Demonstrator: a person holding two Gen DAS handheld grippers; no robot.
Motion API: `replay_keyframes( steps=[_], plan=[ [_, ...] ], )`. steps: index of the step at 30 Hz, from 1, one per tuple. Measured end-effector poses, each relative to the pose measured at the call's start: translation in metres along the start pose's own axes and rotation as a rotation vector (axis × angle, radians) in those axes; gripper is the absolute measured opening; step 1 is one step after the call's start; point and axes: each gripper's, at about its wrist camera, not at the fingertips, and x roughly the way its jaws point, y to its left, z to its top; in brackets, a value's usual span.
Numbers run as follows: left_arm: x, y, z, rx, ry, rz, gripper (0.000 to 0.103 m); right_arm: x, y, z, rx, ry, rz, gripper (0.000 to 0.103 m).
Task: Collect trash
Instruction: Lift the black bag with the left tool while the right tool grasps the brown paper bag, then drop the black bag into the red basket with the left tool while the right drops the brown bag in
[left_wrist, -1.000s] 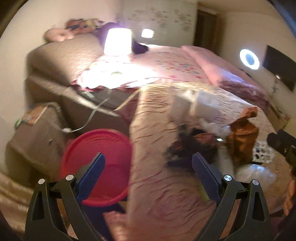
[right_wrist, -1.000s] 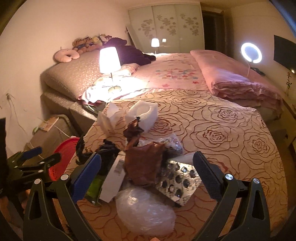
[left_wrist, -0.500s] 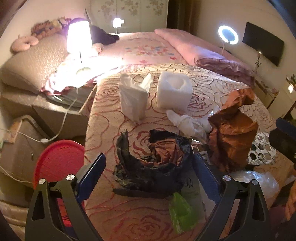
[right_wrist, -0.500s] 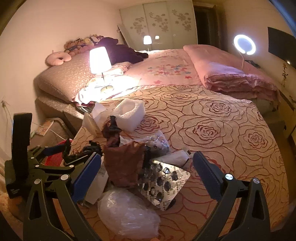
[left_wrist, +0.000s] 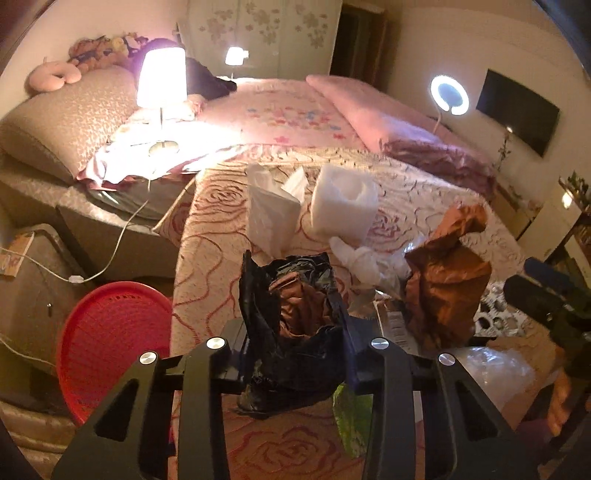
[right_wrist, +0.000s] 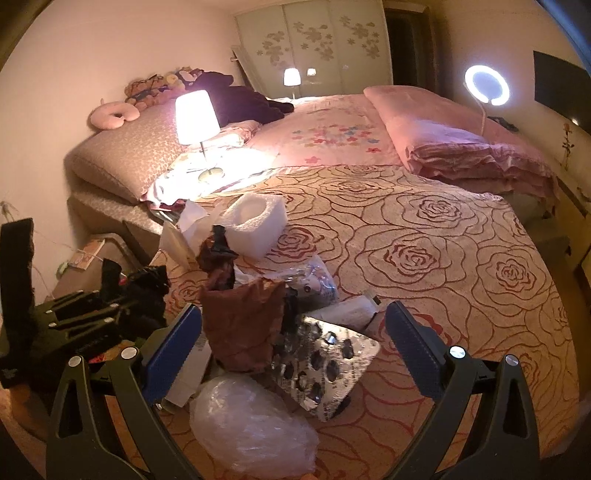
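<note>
Clearly the left hand-held gripper (left_wrist: 295, 328) pinches a crumpled black bag (left_wrist: 291, 325) that hides its fingertips, on the bed (right_wrist: 424, 236) near the red basket (left_wrist: 110, 343). Spread wide, the right hand-held gripper (right_wrist: 293, 343) frames a brown paper bag (right_wrist: 243, 325), partly covering a blister sheet (right_wrist: 328, 365).

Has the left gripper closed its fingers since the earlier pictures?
Yes. The left gripper, open before, is now shut on the black bag, beside the red basket on the floor.

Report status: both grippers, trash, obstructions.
Left gripper shut on black bag. Right gripper open over brown paper bag, foil tray. Red basket beside bed, path unobstructed.
</note>
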Motion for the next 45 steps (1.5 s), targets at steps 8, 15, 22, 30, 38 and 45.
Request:
replay_keyframes(
  steps=[8,15,22,30,38,45],
  plan=[
    [-0.03,0.02,-0.001,-0.047,-0.067,0.073,0.035,0.013,0.036,0.007,-0.136,0.014,0.052,0.089],
    [-0.045,0.05,-0.007,-0.103,-0.075,0.165,0.035,0.05,0.049,0.003,-0.195,0.117,0.01,0.046],
    [-0.063,0.088,-0.013,-0.191,-0.1,0.212,0.035,0.036,0.046,0.011,-0.166,0.08,0.05,0.035],
    [-0.083,0.122,-0.024,-0.26,-0.129,0.264,0.035,0.004,0.056,0.036,-0.138,-0.027,0.081,0.035],
    [-0.084,0.148,-0.039,-0.318,-0.109,0.314,0.035,0.02,0.134,0.032,-0.205,0.053,0.289,0.035],
    [-0.06,0.165,-0.05,-0.335,-0.051,0.332,0.035,0.08,0.199,0.025,-0.24,0.201,0.357,0.035]
  ],
)
